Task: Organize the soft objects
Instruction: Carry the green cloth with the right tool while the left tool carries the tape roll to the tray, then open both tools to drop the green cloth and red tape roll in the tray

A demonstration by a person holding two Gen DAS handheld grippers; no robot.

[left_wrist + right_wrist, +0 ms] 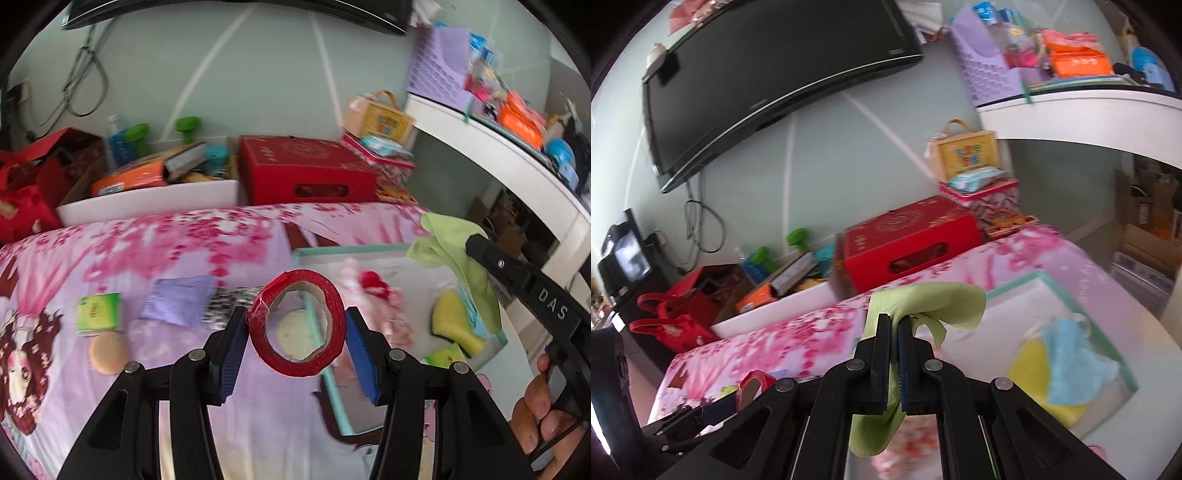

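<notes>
While the left gripper [297,332] pinches a red tape roll [298,325] by its rims above the bed [184,258], the roll may twist free; the right gripper [894,328] fingers clamp a green cloth [923,302] near the tray [1052,284]; drape may snag.

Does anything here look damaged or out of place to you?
Yes, the red tape roll clamped in the left gripper. It is squashed out of round, and whitish frayed threads hang off its left edge. A tape roll also seems an odd pick among soft things like the green cloth pinched by the right gripper.
</notes>
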